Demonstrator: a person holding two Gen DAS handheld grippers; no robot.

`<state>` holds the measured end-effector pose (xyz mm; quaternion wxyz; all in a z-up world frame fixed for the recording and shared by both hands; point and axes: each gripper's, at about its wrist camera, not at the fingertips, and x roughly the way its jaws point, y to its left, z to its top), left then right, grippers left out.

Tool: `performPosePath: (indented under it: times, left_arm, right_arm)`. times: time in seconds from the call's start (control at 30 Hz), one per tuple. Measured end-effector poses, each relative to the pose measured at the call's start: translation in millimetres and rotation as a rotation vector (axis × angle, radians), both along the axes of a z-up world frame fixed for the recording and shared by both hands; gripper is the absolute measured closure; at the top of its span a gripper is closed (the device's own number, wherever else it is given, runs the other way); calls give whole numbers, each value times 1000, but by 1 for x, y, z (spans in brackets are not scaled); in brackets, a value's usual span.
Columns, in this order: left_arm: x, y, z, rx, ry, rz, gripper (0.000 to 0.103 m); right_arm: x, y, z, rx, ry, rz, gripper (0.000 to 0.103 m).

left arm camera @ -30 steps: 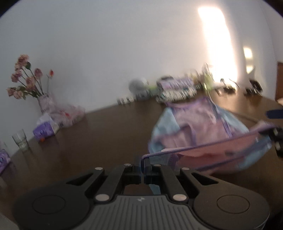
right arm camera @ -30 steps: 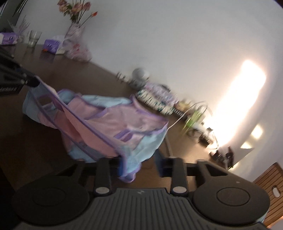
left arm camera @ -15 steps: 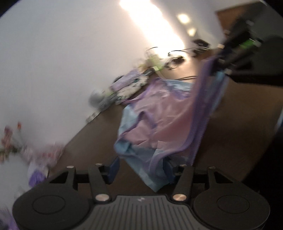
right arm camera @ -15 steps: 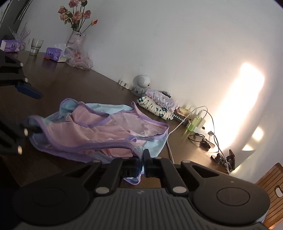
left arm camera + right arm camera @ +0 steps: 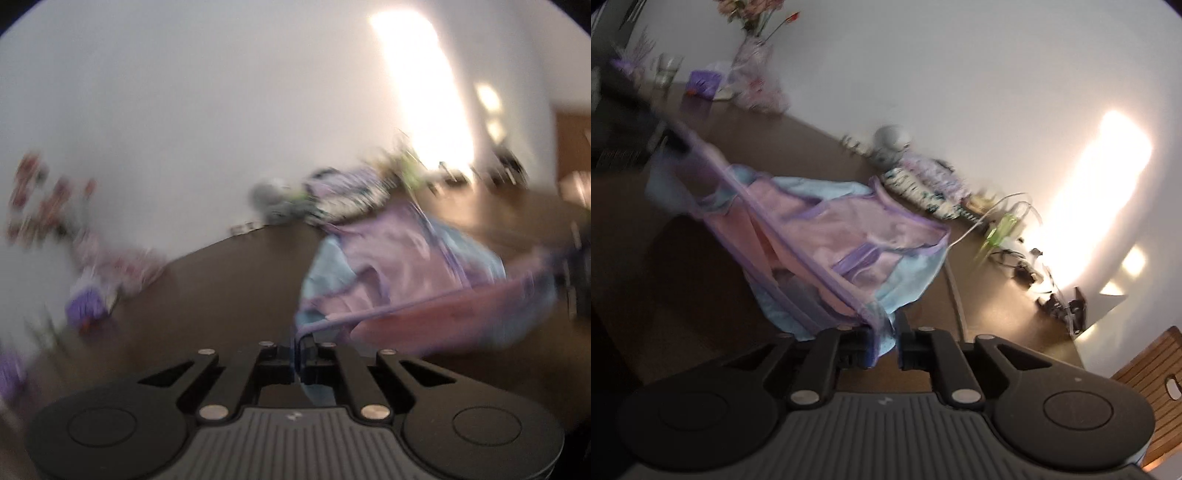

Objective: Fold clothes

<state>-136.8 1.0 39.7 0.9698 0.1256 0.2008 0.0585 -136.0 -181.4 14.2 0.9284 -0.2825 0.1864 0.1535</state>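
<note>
A small pink and light-blue garment [image 5: 406,266] with purple trim hangs stretched between my two grippers above the dark wooden table [image 5: 221,288]. My left gripper [image 5: 298,354] is shut on one purple-trimmed corner. In the right wrist view the garment [image 5: 827,236] runs from the far left gripper [image 5: 661,136] down to my right gripper [image 5: 884,343]. The right jaws stand a little apart, with the garment's blue corner lying between them against the left finger. Both views are motion-blurred.
Along the wall stand a flower vase [image 5: 753,55], a glass [image 5: 666,68], a purple tissue pack [image 5: 703,81], a grey round toy [image 5: 892,142], folded clothes [image 5: 923,181] and charger cables [image 5: 1015,236]. A wooden chair [image 5: 1152,373] stands at the right.
The left gripper has closed on the garment corner and swung back level. The right jaws have parted slightly. The garment's edge is lifted and stretched taut between the grippers.
</note>
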Motion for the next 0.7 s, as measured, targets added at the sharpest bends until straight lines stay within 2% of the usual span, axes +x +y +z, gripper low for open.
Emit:
performPosePath:
  times: [0.1,0.13,0.17,0.2,0.27,0.33,0.43,0.53,0.63,0.7]
  left_arm:
    - [-2,9,5,-74,-58,70,102]
    - [-3,12,7,-95,-75,85,102]
    - [-3,15,11,-114,-84,83,102]
    - [-3,15,16,-122,-92,74,102]
    - [-5,17,34,-147,-131,41,102]
    - [-8,21,59,-182,-186,-4,102]
    - [-14,34,129,-284,-311,-117,102]
    - [-28,41,206,-309,-466,-228,102]
    - [-61,37,254,-312,-583,-310,102]
    - [-78,34,277,-297,-657,-332,102]
  right_arm:
    - [-6,5,1,1,-8,17,80]
    - [-8,7,2,6,-16,25,81]
    - [-11,9,4,12,-23,32,94]
    - [-10,8,10,26,-30,32,101]
    - [-10,6,23,54,-47,34,101]
    - [-11,4,47,62,-121,40,102]
    - [-7,-13,113,152,-199,79,102]
    - [-11,-43,202,307,-260,129,102]
    - [-45,-68,265,415,-360,182,101]
    - [-63,-76,292,415,-428,210,101]
